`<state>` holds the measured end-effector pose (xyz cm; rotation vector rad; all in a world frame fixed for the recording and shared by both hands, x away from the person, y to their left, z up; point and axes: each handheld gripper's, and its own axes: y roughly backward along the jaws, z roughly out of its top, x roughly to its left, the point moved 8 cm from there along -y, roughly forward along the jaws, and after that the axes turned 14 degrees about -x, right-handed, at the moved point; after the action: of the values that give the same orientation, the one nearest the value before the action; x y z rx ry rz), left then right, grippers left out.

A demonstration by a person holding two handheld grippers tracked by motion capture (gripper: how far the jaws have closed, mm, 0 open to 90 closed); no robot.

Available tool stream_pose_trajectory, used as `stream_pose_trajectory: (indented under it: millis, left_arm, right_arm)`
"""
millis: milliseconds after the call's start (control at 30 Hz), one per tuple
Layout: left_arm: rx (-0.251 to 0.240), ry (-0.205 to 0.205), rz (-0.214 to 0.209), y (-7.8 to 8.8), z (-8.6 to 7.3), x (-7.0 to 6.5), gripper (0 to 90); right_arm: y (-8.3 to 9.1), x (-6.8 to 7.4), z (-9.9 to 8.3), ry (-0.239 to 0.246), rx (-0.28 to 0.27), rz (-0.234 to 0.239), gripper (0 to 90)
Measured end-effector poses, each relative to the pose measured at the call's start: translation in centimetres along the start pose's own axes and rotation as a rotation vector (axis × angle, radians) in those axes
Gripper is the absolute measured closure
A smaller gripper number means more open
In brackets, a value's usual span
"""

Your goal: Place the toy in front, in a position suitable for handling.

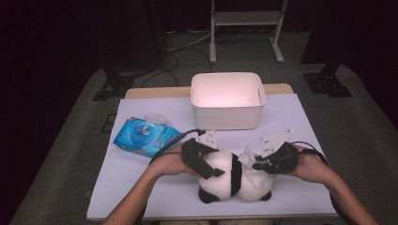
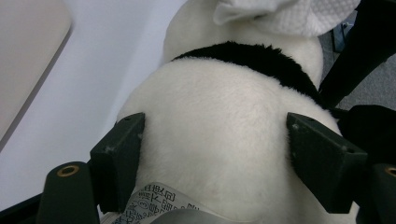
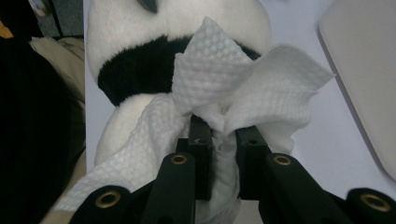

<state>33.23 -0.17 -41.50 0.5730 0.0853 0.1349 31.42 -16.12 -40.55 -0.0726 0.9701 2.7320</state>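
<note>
A: Why does the left tool [image 1: 202, 161] sit wide around the panda [image 1: 234, 178]?

B: Its jaws press into the white fur on both sides, so it is gripping the toy, probably to pin it to the bench [image 1: 155, 187] while the other tool works. The panda lies on the bench's near edge, at six o'clock from the bin [image 1: 227, 101].

A: And the right tool [image 1: 263, 165]?

B: Nearly closed, pinching a bunched wipe [image 1: 248, 157] laid against the panda's body. It looks like the fur is being wiped, so the toy must not slide.

A: What does each view add?

B: The right gripper view shows the wipe [image 3: 243, 88] crumpled between the jaws and draped over the black band. The left gripper view shows the jaws sinking into the fur [image 2: 219, 140] and a printed label [image 2: 159, 205] at the bottom. The high view gives the layout: the wipe pack [image 1: 143, 136] at ten o'clock from the panda, with the bin beyond at twelve.
</note>
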Motion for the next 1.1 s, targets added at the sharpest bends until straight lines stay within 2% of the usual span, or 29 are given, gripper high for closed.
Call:
stream_pose_trajectory:
  millis: [333,467,633,800,1100]
  left_arm:
    - [0.007,-0.001,-0.003,0.0,0.1,0.0,22.7]
    - [0.012,-0.004,-0.004,0.0,0.1,0.0,22.5]
    - [0.024,-0.007,-0.004,-0.1,0.1,0.0,21.9]
    - [0.003,0.005,-0.011,0.1,0.1,0.1,21.2]
    - [-0.036,0.010,-0.027,1.4,0.9,0.0,19.3]
  right_arm:
    - [-1.1,0.6,1.2,0.082,0.024,0.030,68.3]
    - [-1.7,0.8,1.5,0.100,0.030,0.039,65.2]
    - [-2.7,1.1,2.0,0.123,0.037,0.057,65.8]
    - [-2.9,1.2,2.0,0.103,0.023,0.055,76.2]
    - [-1.4,0.8,1.1,0.065,-0.014,0.040,78.0]
